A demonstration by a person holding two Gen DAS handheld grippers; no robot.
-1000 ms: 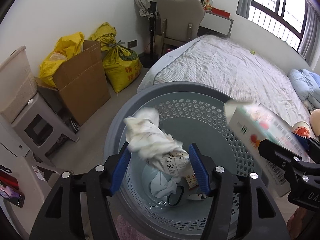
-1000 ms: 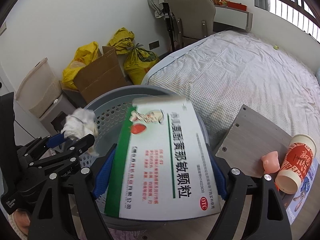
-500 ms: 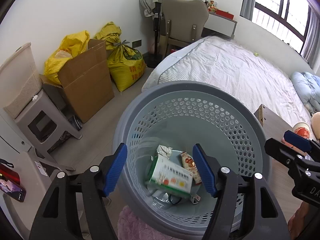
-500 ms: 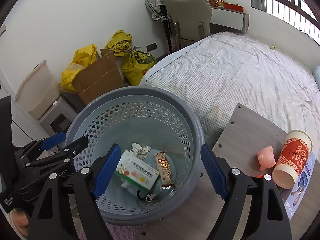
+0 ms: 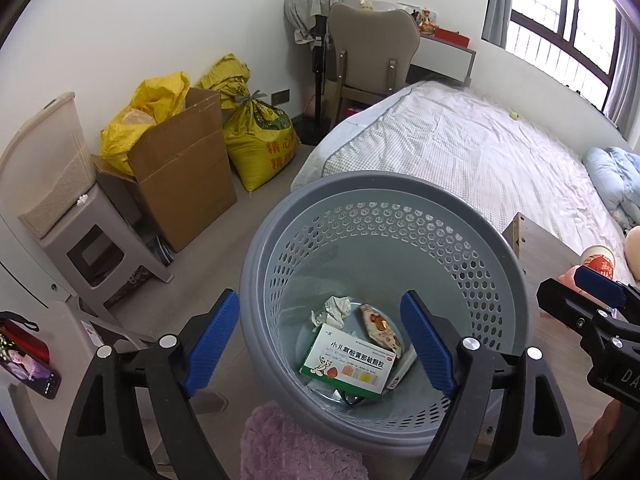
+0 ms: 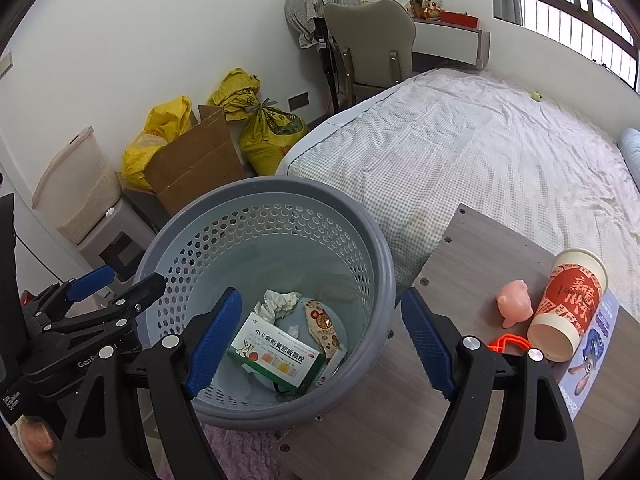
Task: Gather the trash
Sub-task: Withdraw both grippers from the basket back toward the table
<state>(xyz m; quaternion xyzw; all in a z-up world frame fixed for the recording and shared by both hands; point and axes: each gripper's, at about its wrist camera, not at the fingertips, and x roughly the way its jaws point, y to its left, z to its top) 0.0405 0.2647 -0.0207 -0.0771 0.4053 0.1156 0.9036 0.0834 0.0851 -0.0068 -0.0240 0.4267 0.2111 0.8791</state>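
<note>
A grey perforated trash basket (image 5: 500, 264) (image 6: 384, 264) stands on the floor beside the bed. Inside lie a green-and-white medicine box (image 5: 348, 364) (image 6: 276, 354), a crumpled white tissue (image 5: 336, 310) (image 6: 280, 302) and a snack wrapper (image 5: 380, 330) (image 6: 324, 328). My left gripper (image 5: 320, 344) is open and empty above the basket. My right gripper (image 6: 320, 344) is open and empty over the basket's right rim. A red-and-white paper cup (image 6: 568, 304) lies tipped on the wooden table (image 6: 472, 256), to the right.
A pink toy pig (image 6: 516, 306) and an orange object (image 6: 510, 344) lie by the cup. A bed (image 5: 460, 152), a chair (image 5: 372, 48), a cardboard box (image 5: 184, 168), yellow sacks (image 5: 260, 136) and a grey stool (image 5: 96, 248) surround the basket. A pink fluffy item (image 5: 296, 444) lies at the basket's near side.
Both grippers opened. The tissue dropped from the left one and the medicine box from the right one into the basket, where they now lie still.
</note>
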